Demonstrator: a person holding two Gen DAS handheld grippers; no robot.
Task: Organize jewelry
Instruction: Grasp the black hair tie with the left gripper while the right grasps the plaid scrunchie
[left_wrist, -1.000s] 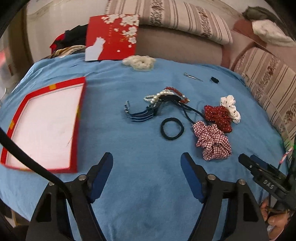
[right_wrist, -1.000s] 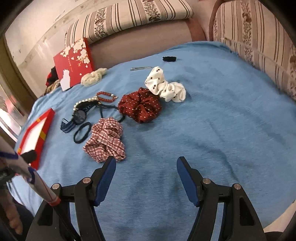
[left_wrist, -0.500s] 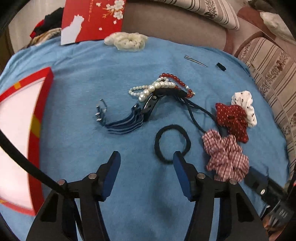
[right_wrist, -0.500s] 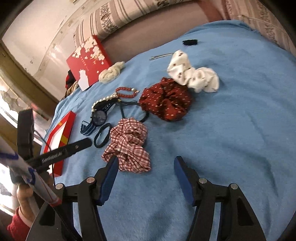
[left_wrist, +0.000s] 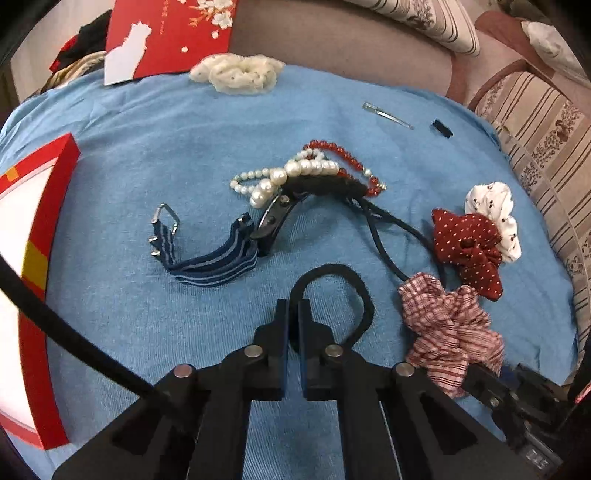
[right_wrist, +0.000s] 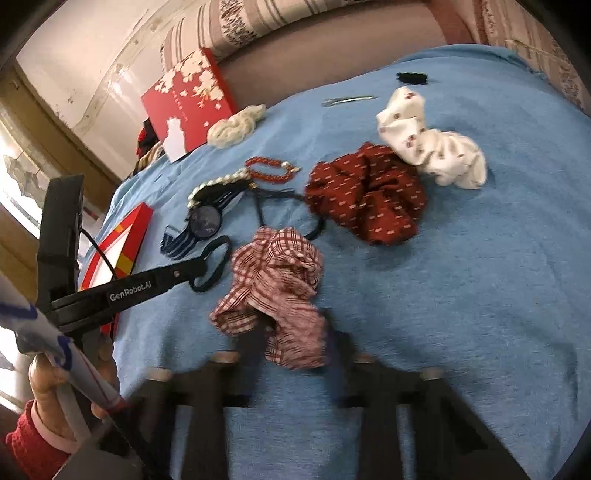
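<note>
In the left wrist view, the left gripper (left_wrist: 293, 314) has just been closing, and its 2 fingers now stand clenched on the near edge of the black hair tie (left_wrist: 334, 295), which lies on the blue cloth (left_wrist: 147, 147). The band is thin and soft, so I judge it may slip out when lifted. The dark cord (left_wrist: 384, 236) runs close beside it toward the pearl bracelet (left_wrist: 284, 177) and the striped watch (left_wrist: 221, 262), and could be dragged along if it catches. The open red box (left_wrist: 33, 280), likely the goal, waits at the left edge.

In the right wrist view, the right gripper (right_wrist: 295, 350) is blurred; its jaws have just been closing, with the near edge of the plaid scrunchie (right_wrist: 275, 277) between them, apparently grasped. Only a fold seems caught, so the grip may be weak. The dotted red scrunchie (right_wrist: 365, 192) and the white scrunchie (right_wrist: 428, 144) lie behind, touching each other. The cloth covers a rounded surface, with a striped sofa (right_wrist: 280, 14) around and a red flowered lid (right_wrist: 188, 99) leaning behind.
</note>
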